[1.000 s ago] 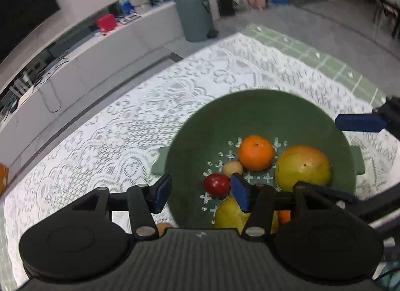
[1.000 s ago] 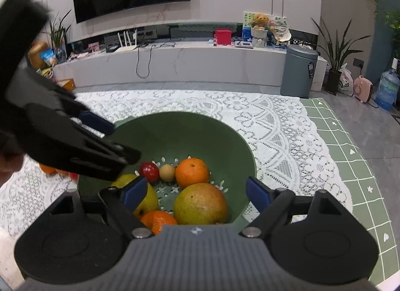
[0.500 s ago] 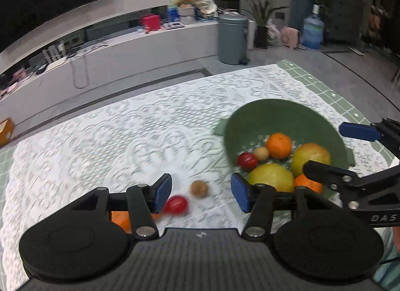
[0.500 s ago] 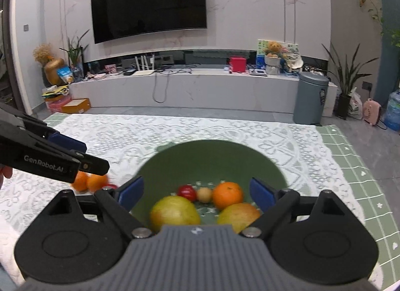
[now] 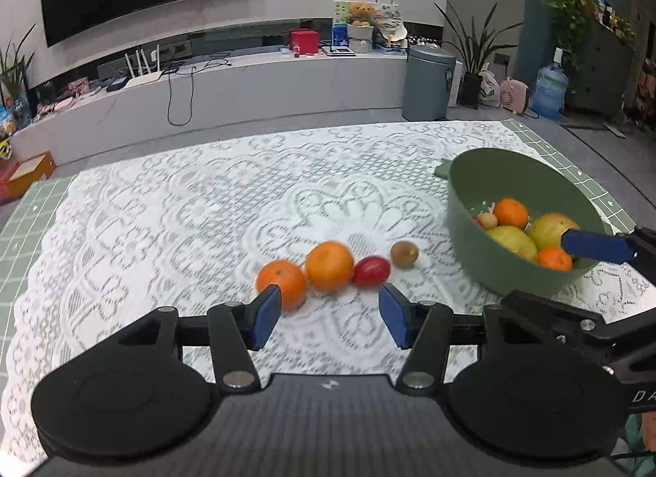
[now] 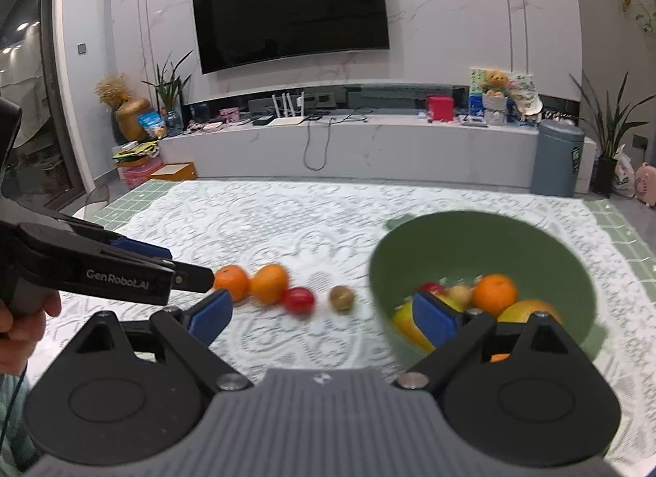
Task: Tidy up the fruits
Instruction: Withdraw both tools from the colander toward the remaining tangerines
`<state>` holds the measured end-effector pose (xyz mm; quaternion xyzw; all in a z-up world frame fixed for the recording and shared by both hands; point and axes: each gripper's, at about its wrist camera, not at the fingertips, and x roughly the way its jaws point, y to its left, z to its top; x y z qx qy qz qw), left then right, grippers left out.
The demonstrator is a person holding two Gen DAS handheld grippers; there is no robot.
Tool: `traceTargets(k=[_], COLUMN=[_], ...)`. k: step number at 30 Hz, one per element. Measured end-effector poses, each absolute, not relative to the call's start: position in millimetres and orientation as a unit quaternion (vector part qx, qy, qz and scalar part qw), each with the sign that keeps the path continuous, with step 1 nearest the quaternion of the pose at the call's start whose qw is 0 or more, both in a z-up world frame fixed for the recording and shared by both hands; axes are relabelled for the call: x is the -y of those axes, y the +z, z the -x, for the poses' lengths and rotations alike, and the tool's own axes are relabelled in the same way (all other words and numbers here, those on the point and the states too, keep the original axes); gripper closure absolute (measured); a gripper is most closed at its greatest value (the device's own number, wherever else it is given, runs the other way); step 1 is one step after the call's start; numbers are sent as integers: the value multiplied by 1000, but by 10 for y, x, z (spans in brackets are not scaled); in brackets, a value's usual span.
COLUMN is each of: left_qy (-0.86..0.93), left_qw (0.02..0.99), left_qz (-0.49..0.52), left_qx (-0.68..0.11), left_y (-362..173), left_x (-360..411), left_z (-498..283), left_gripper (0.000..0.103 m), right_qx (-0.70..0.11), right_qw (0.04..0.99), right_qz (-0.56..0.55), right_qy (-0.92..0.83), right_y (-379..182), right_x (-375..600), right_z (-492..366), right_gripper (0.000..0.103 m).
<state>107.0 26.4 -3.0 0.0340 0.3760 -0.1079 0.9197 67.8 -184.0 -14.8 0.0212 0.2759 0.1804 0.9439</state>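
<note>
Closest in, the left hand-held gripper point(image 5: 330, 315) hangs low over the lace-covered worktop point(image 5: 172, 206), its blue pads spread apart with nothing between them, and the right hand-held gripper point(image 6: 324, 315) is just as wide, empty too, its right pad in front of the green bowl point(image 6: 484, 239). Just past the left gripper's fingertips runs a short row of loose fruit on the lace: an orange point(image 5: 283, 281) touching a second, slightly bigger orange point(image 5: 329, 266), then a red fruit point(image 5: 371, 270) pressed up beside that one, and a small brown kiwi point(image 5: 404, 254) a little apart at the bowl end. Over to the right sits the bowl itself, tilted in the right wrist view, carrying an orange point(image 6: 494, 293), a couple of yellow-green fruits point(image 5: 512, 240), a small pale one and a glimpse of red; motion blur smears the details there. Beyond the worktop's far edge stand a long white TV console point(image 6: 369, 149), a grey bin point(image 6: 559, 157), and, on the marble wall, a big dark television point(image 6: 291, 5).
</note>
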Motion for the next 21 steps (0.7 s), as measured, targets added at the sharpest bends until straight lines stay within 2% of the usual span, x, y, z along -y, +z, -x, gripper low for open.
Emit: traceTargets(k=[4,11,14,21], left_qy=[-97,-101,-109,-119], left_qw=[923,928,927,921], left_qz=[-15,11,18,37], left_qx=[-372,-358,-358,-368], left_y=[-83,-164,-219,-355], left_x=[-455,-647,-687,-740], left_z=[-1003,-1007,-1033,-1205], left_gripper=[38,40,43,46], right_qx=[-294,-298,-295,-298], right_qw=[937,936,938,938], right_qz=[-27,-1,12,40], right_qy=[187,187,180,174], right_y=[-222,-312,-325,-405], right_x=[1699,1454,1390,1240], right_z=[-702,-729,-780,-923], right_gripper=[22,23,32,41])
